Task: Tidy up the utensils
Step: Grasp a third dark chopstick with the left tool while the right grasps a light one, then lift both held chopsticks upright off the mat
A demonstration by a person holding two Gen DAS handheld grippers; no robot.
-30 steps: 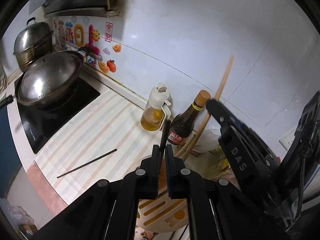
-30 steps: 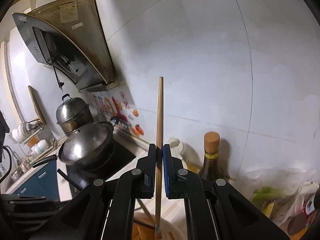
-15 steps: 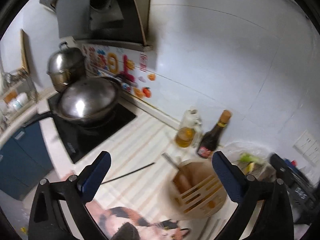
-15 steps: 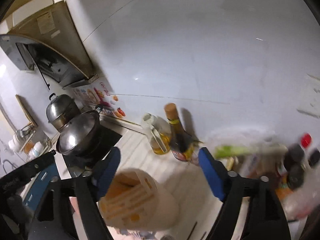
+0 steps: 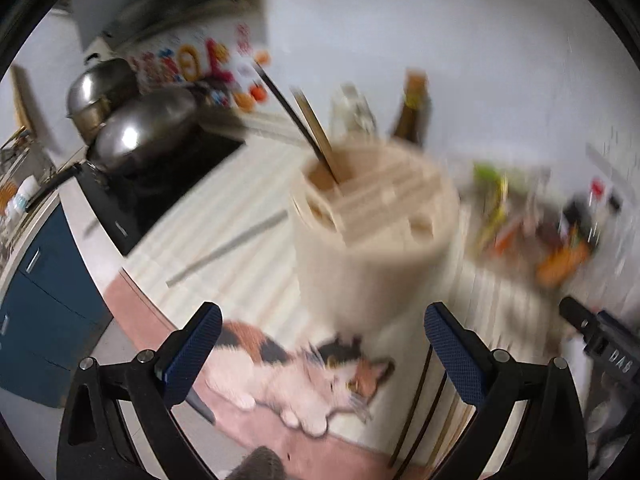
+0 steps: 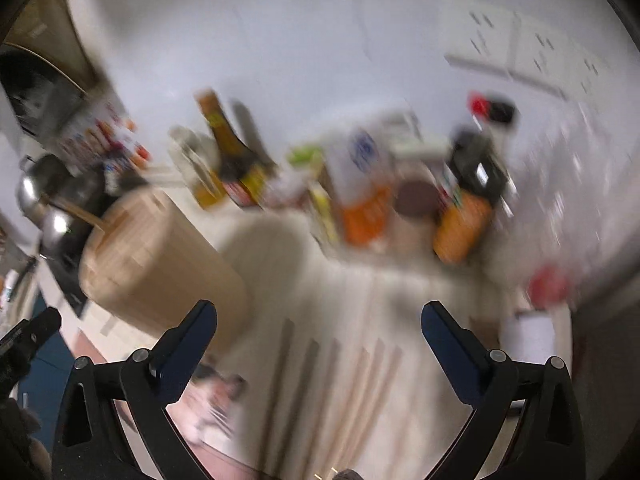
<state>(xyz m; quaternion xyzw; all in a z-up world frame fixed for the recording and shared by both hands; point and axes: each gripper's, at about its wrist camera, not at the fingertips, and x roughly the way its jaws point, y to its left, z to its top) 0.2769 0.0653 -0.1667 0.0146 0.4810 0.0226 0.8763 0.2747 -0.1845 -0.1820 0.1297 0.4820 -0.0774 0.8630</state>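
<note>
A beige slotted utensil holder (image 5: 372, 236) stands on the striped counter, with a black chopstick (image 5: 288, 116) and a wooden one (image 5: 316, 136) sticking out of it. My left gripper (image 5: 320, 344) is open and empty, just in front of the holder. A loose dark chopstick (image 5: 228, 248) lies on the counter left of it. In the blurred right wrist view the holder (image 6: 160, 272) is at the left. My right gripper (image 6: 318, 336) is open and empty above several wooden chopsticks (image 6: 344, 392) lying on the counter.
A wok (image 5: 148, 132) and a steel pot (image 5: 96, 92) sit on the black hob at the left. An oil jug (image 5: 356, 112) and a dark sauce bottle (image 5: 412, 112) stand by the wall. Jars and packets (image 6: 420, 200) crowd the back right. A cat-print mat (image 5: 300, 380) lies at the counter's front.
Both grippers were shut on chopsticks over the holder one second ago. They have let go, opened wide and drawn back. The views now swing fast and blur.
</note>
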